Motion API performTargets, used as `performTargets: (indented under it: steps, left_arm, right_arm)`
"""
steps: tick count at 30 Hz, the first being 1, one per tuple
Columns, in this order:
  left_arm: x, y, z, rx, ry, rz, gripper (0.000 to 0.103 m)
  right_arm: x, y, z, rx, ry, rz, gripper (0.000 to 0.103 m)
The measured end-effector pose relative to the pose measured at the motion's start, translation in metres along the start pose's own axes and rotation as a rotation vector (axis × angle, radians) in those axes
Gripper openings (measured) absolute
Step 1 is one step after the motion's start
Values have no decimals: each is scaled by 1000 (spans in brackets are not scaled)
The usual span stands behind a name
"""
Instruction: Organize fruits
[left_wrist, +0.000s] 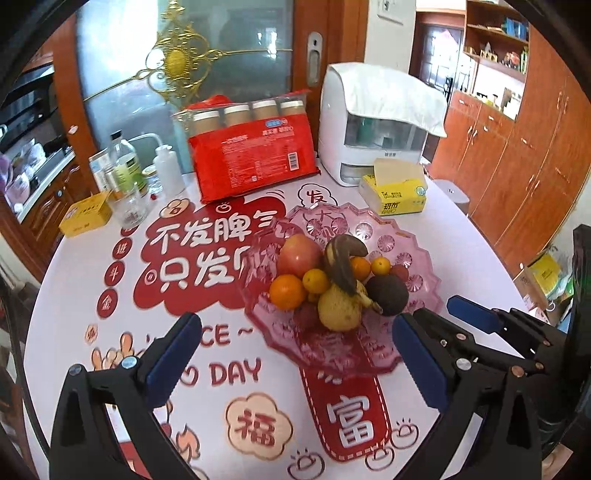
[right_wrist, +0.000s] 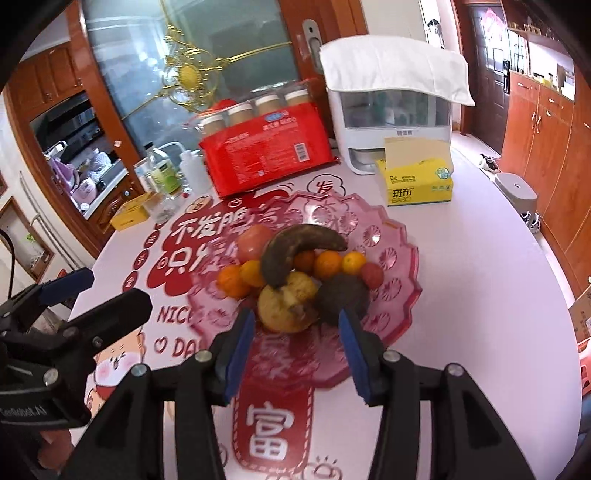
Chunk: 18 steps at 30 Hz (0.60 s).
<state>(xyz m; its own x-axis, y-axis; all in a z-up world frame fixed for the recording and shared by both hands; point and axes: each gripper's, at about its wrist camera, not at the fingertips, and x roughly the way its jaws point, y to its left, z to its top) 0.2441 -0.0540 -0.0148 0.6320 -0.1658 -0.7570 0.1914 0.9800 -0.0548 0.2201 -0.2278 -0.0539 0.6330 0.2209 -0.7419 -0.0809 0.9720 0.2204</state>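
Observation:
A pink scalloped glass plate (left_wrist: 413, 254) (right_wrist: 391, 254) stands mid-table with piled fruit: a red apple (left_wrist: 299, 254), a brown overripe banana (left_wrist: 341, 264) (right_wrist: 295, 245), several oranges (left_wrist: 287, 291) (right_wrist: 328, 264), a yellow pear (left_wrist: 338, 308) (right_wrist: 286, 304) and a dark round fruit (left_wrist: 388, 293) (right_wrist: 341, 297). My left gripper (left_wrist: 295, 354) is open and empty, just short of the plate's near rim. My right gripper (right_wrist: 297, 350) is open and empty over the near rim, fingertips flanking the pear and dark fruit without touching. The right gripper also shows in the left wrist view (left_wrist: 476, 317).
At the back of the round table stand a red package with cups (left_wrist: 255, 162), a white appliance under a cloth (left_wrist: 373, 122), a yellow tissue box (left_wrist: 397, 192), bottles and a glass (left_wrist: 129, 177) and a small yellow box (left_wrist: 85, 216). Wooden cabinets stand on the right.

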Motion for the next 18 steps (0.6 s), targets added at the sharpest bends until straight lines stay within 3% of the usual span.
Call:
performTargets:
  steps: [15,18]
  left_arm:
    - [-88,28,-86,-54,-91,87,103]
    - [-101,34,-106,-79,-92,100,103]
  right_arm:
    - [-79,53,-64,-90,-69,20,49]
    - [-92,61,-80,-97,-74,28,57]
